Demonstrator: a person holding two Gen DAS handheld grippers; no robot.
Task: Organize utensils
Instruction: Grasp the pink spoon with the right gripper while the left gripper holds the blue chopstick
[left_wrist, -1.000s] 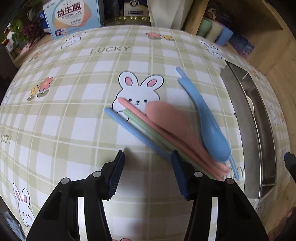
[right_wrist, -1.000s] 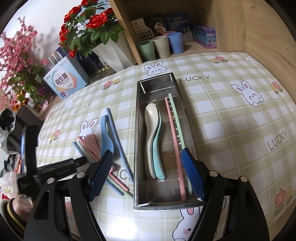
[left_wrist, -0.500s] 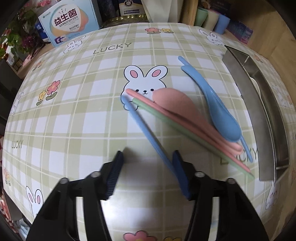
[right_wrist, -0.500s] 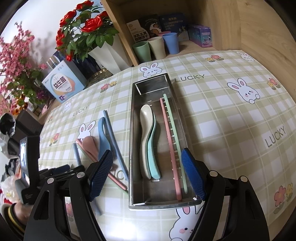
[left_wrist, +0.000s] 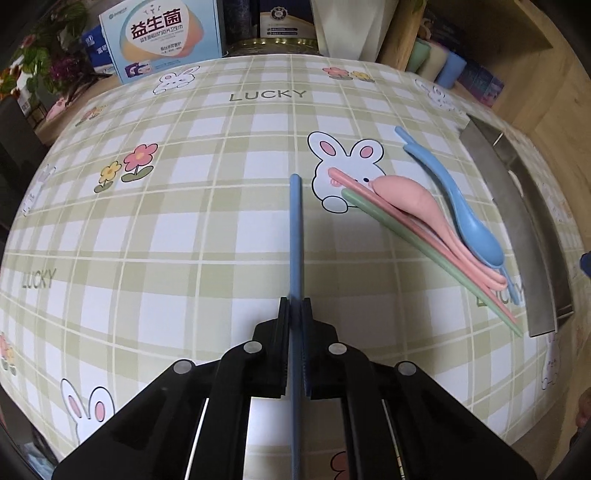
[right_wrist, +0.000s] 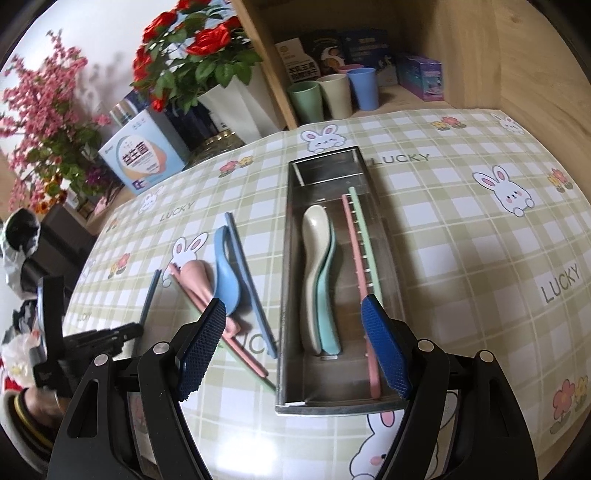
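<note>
My left gripper (left_wrist: 295, 314) has its jaws closing on the near part of a blue chopstick (left_wrist: 296, 236), pads pressing it; the stick points straight away over the checked cloth. To its right lie a pink spoon (left_wrist: 402, 199), a blue spoon (left_wrist: 465, 221), a green chopstick (left_wrist: 406, 236) and a pink chopstick (left_wrist: 354, 182). My right gripper (right_wrist: 293, 306) hangs open above the near end of the metal tray (right_wrist: 325, 162), holding nothing. The tray holds a cream spoon (right_wrist: 314, 236), a teal spoon (right_wrist: 330, 306) and a pink and a green chopstick (right_wrist: 354, 243). A second blue chopstick (right_wrist: 247, 280) lies left of the tray.
A blue and peach box (left_wrist: 162, 33) and a white vase of red flowers (right_wrist: 236, 107) stand at the table's far edge. Three cups (right_wrist: 332, 96) sit in a wooden shelf behind the tray. A person's hand with bracelets (right_wrist: 26, 410) holds the left gripper.
The left gripper's jaws went from wide apart to shut on the blue chopstick, which swung out of the pile and now points straight ahead. The right gripper stayed open and still.
</note>
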